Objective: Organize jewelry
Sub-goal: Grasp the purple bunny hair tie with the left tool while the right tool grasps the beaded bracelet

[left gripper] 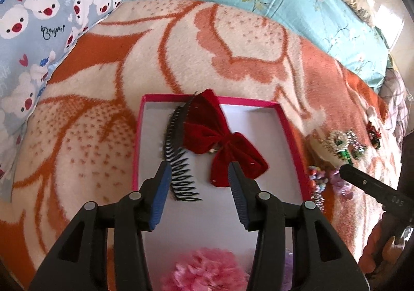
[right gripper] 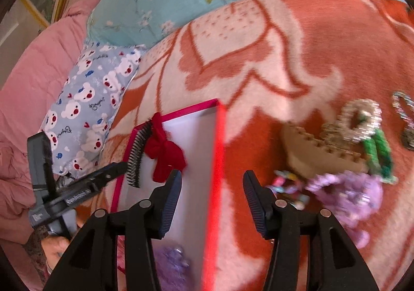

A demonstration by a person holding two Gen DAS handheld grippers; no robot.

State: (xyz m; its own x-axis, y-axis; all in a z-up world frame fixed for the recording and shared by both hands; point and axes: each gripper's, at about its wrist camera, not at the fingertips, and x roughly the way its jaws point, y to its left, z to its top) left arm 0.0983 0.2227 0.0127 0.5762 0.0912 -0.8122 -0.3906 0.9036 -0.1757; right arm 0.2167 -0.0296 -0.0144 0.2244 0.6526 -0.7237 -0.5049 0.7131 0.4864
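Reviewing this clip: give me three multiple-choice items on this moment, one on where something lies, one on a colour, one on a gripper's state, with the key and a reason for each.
1. Where does the black comb lie?
A. inside the pink-rimmed box
B. on the bear-print pillow
C. among the pieces on the blanket

2. What colour is the velvet bow in the box?
A. green
B. dark red
C. white

3. How does the left gripper stand?
A. shut on the comb
B. shut on the bow
C. open, holding nothing

Key: 1 A, the comb rests on the box's white floor beside the bow. 2 B, both wrist views show it dark red. 3 C, its blue pads stand apart over the box with nothing pressed between them.
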